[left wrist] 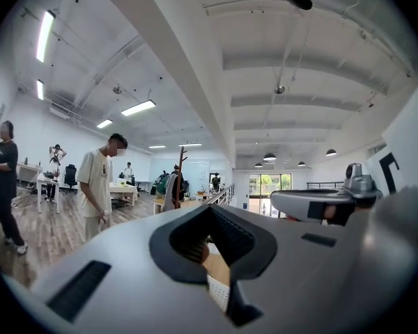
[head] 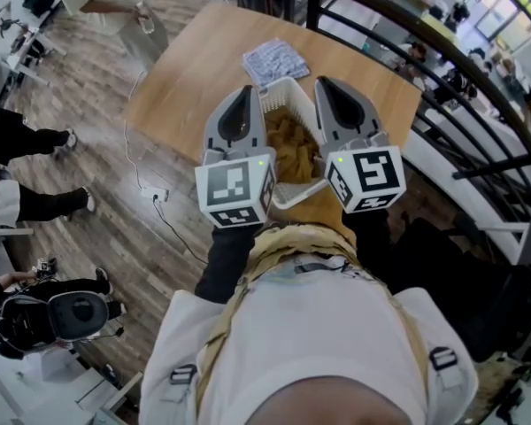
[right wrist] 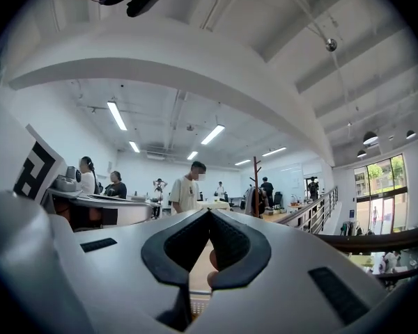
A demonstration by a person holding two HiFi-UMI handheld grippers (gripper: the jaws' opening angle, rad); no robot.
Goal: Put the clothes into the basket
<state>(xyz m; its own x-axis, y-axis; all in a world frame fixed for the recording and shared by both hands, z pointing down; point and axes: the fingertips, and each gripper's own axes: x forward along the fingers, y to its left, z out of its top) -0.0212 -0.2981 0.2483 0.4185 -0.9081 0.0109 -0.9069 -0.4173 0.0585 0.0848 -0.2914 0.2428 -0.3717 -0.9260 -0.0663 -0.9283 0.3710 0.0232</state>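
Inside the basket on the wooden surface, crumpled mustard clothes are lying, a patterned cloth beside; we are holding the left hand-held gripper and right hand-held gripper above, both pressed together, empty; plank floor is spreading around.

1. Wood-plank floor runs under a wooden table.
2. Black railing curves past it.
3. White ceiling, strip lights lit (windows glow at the far end).

Open-plan office loft, desks, ceiling strip lights, wood floor, black railing
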